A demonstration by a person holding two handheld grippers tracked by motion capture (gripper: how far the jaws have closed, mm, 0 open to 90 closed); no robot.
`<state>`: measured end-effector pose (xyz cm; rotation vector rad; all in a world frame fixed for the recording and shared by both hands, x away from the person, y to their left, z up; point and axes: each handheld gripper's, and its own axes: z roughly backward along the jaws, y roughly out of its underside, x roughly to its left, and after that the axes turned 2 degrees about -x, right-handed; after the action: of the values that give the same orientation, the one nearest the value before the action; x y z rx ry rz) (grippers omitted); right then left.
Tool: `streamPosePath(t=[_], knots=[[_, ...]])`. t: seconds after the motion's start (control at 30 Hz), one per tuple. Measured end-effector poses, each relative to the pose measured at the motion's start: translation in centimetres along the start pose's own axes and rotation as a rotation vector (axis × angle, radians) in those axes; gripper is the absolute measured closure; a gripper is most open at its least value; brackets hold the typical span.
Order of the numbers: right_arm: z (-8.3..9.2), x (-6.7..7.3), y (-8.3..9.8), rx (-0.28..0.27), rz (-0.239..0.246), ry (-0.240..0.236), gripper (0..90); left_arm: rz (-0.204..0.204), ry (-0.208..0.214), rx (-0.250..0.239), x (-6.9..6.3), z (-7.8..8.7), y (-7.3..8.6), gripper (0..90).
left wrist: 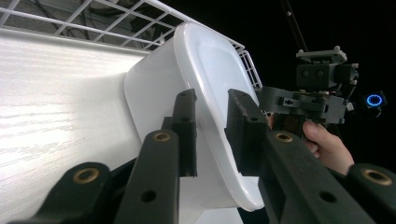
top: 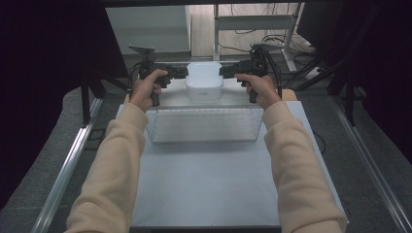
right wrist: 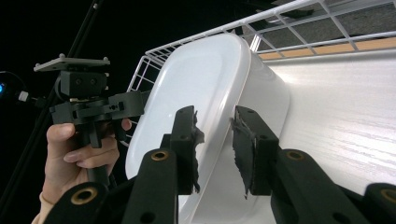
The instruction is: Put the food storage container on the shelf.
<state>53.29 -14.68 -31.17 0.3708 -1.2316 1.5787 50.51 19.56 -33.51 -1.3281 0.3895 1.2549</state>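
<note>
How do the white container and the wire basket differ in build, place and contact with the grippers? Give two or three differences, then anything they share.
The white container has solid, smooth walls and a lid; the wire basket is an open grid.
The container sits farther from the person, the basket nearer.
The left gripper and right gripper meet the container's opposite sides, jaws straddling its rim; the basket goes untouched.
Both are white and sit on the table.
</note>
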Motion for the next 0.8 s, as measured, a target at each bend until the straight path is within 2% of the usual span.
streamPosePath(t=[0.07, 0.13, 0.2, 0.23, 0.27, 0.37, 0.43, 0.6, 0.67, 0.73, 0.8], knots=[[0.0, 0.4, 0.1, -0.008, 0.007, -0.002, 57.7, -0.024, -0.025, -0.023, -0.4, -0.1, 0.1, 63.7], [0.2, 0.8, 0.2, -0.038, 0.029, 0.014, 46.0, -0.050, -0.029, -0.049, -0.7, 0.1, 0.2, 54.0], [0.5, 1.4, 0.4, -0.081, 0.063, 0.034, 38.1, -0.087, -0.063, -0.068, -1.2, 0.4, 0.3, 44.8], [0.8, 1.7, 0.5, -0.097, 0.083, 0.038, 36.5, -0.114, -0.067, -0.077, -1.6, 0.7, 0.5, 41.6], [1.2, 2.1, 0.6, -0.113, 0.114, 0.046, 34.9, -0.126, -0.070, -0.083, -1.8, 0.9, 0.6, 38.5], [1.8, 2.7, 0.9, -0.125, 0.173, 0.057, 32.4, -0.195, -0.111, -0.090, -2.6, 1.6, 1.1, 34.6], [2.3, 3.2, 1.2, -0.132, 0.219, 0.068, 31.5, -0.223, -0.119, -0.090, -3.1, 2.0, 1.4, 32.5], [3.3, 3.8, 2.2, -0.115, 0.319, 0.096, 29.5, -0.301, -0.139, -0.076, -4.3, 2.9, 2.7, 29.6], [3.9, 4.0, 2.6, -0.099, 0.360, 0.118, 28.3, -0.334, -0.160, -0.073, -4.8, 3.3, 3.4, 28.7], [4.7, 4.0, 3.4, -0.111, 0.418, 0.128, 28.1, -0.358, -0.158, -0.069, -5.2, 3.7, 4.1, 28.2], [5.3, 4.0, 4.1, -0.100, 0.455, 0.131, 26.8, -0.381, -0.160, -0.068, -5.5, 4.0, 4.7, 27.5]])
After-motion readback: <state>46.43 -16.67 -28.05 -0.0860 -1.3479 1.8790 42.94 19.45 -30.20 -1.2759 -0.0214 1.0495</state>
